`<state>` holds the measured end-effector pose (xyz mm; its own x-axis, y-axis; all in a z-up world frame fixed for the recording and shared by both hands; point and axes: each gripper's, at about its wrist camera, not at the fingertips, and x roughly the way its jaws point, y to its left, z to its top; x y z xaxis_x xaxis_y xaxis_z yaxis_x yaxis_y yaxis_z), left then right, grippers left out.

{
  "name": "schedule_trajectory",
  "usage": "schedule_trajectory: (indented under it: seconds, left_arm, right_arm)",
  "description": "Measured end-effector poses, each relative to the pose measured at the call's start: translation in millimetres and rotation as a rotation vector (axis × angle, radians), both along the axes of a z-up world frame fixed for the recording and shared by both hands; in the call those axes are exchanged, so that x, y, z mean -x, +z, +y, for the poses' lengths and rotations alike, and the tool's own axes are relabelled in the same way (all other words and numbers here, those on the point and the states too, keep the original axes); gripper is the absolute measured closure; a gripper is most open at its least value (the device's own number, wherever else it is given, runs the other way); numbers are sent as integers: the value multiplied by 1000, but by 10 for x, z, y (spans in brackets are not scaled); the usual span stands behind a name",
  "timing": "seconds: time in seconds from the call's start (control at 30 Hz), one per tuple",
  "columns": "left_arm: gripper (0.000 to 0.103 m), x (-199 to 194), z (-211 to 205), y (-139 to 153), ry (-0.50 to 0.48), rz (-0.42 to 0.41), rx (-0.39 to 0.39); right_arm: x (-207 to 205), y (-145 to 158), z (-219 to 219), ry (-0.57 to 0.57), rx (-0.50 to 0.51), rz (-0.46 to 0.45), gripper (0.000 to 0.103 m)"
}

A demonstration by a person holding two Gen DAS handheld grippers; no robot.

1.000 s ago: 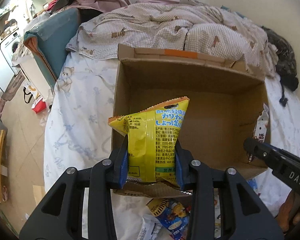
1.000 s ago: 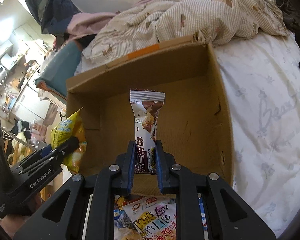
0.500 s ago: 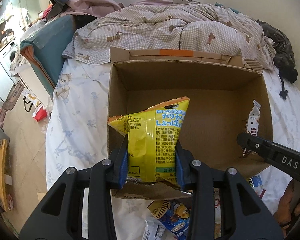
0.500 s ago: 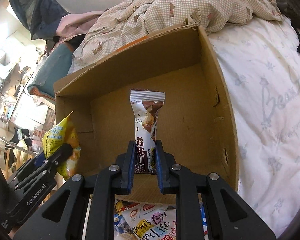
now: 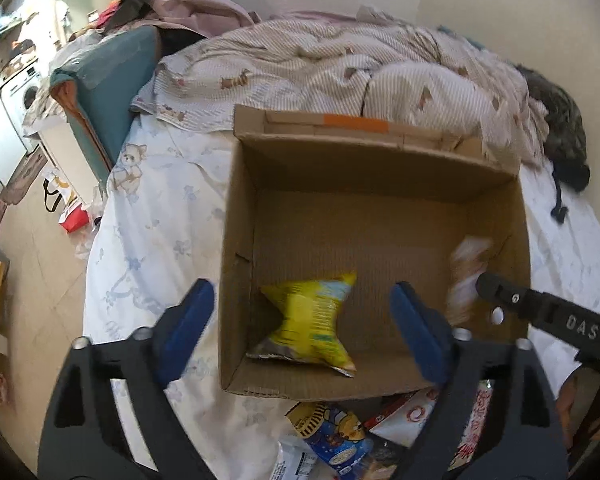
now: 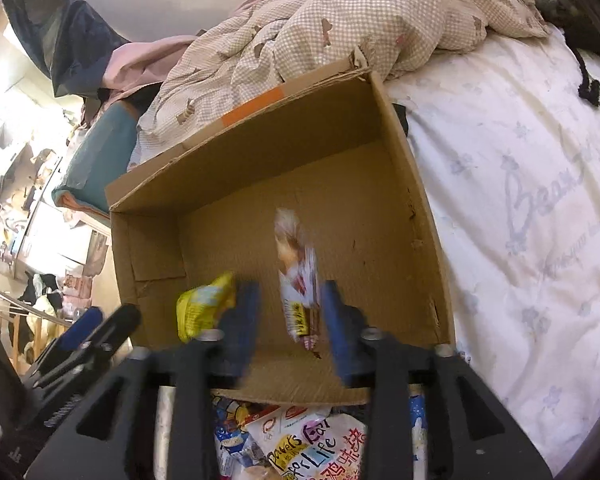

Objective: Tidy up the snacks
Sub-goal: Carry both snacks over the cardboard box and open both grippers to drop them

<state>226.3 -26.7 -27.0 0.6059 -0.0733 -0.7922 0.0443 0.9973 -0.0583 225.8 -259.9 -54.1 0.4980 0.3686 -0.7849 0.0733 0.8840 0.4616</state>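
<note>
An open cardboard box point(image 5: 374, 160) sits on a bed. The left gripper point(image 5: 300, 332) has just been opening – its fingers stand wide apart, and the yellow snack bag point(image 5: 310, 320) lies free at the box's near left. The right gripper point(image 6: 288, 316) has also just been opening – its fingers are apart, with the blurred white-and-brown snack packet point(image 6: 298, 276) loose between them over the box floor
</note>
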Motion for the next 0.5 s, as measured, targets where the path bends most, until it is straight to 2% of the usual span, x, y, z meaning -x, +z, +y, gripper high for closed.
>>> schedule_trajectory:
  seconds: [0.03,0.07,0.5]
  left_arm:
    - [12,5,0,14,-2,-3,3]
    - [12,11,-1,24,-6,-6,7]
    - [12,205,113,186,-4,-42,13]
  right_arm:
    - [13,17,-12,-14,5,-12,21]
    - [40,47,-37,-36,14,-33,19]
    - [168,228,-62,-26,-46,-59,19]
